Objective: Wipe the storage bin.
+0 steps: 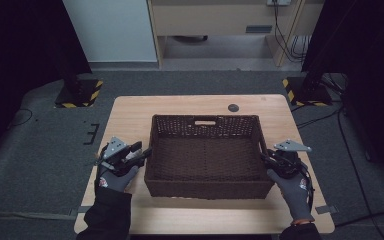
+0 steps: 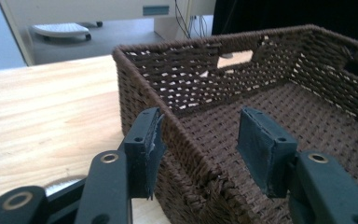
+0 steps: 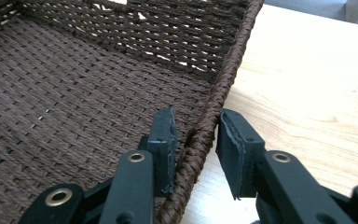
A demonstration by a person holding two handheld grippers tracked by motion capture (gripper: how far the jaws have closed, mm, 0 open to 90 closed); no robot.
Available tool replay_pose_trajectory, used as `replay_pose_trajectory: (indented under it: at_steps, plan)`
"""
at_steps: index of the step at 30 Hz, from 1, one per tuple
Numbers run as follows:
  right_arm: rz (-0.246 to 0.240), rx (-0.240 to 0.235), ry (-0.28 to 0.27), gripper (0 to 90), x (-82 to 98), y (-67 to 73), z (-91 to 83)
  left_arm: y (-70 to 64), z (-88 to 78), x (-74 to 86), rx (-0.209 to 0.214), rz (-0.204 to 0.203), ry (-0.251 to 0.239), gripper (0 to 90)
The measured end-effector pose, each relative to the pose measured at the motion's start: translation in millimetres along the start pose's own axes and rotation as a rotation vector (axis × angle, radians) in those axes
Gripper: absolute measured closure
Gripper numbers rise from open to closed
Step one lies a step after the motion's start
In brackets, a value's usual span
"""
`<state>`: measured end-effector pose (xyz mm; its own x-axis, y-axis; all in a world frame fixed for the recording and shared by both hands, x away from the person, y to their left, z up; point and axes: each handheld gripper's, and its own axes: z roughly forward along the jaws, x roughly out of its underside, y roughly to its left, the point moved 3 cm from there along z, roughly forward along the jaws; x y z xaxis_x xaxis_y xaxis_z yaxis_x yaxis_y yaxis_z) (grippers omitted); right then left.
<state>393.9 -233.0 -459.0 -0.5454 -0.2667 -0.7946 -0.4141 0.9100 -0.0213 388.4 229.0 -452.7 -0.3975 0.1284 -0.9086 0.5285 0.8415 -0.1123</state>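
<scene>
A dark brown woven basket with a handle slot in its far wall stands in the middle of the wooden table. My left gripper is at its left wall. In the left gripper view my left gripper straddles the basket rim: the outer pad touches the weave and the inner pad stands well off it. My right gripper is at the right wall. There my right gripper straddles the rim, with the outer pad against it and a thin gap at the inner pad.
A small dark round spot marks the table behind the basket. Bare tabletop runs along both sides of the basket. Two stands with yellow-black bases sit on the grey floor beyond the table, and cables trail at the right.
</scene>
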Motion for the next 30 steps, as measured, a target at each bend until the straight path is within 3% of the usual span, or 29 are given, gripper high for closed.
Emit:
replay_pose_trajectory:
  at_steps: [4,8,12,19,21,25,28,30]
  plan:
    - [-0.009,0.007,-0.006,61.7,-0.5,-0.5,-0.7,-3.9,9.3,9.9,-0.001,0.032,0.065,50.6]
    - [0.014,-0.006,-0.019,58.6,0.2,-1.9,-7.9,-8.2,15.1,17.0,-0.003,0.067,0.105,52.1]
    - [0.006,-0.014,0.005,66.2,2.6,1.2,-9.5,-9.3,14.1,18.5,-0.005,0.048,0.106,53.6]
    - [0.0,0.002,0.016,69.1,-0.5,-0.6,-4.5,-8.8,12.8,12.9,0.009,0.022,0.099,49.8]
    - [0.002,0.005,0.012,69.5,-2.5,-2.7,-1.2,-5.6,10.5,6.7,-0.011,0.022,0.059,48.3]
    - [-0.001,-0.007,0.01,69.4,-4.7,-6.4,2.3,-0.5,9.4,0.7,-0.036,0.022,0.04,48.2]
    - [-0.007,0.001,-0.001,68.5,-4.9,-5.9,1.8,2.1,18.8,7.6,-0.015,0.027,0.059,49.3]
    - [-0.01,0.005,-0.008,66.3,-5.2,-5.6,-0.1,1.8,22.6,10.0,0.018,0.008,0.05,51.8]
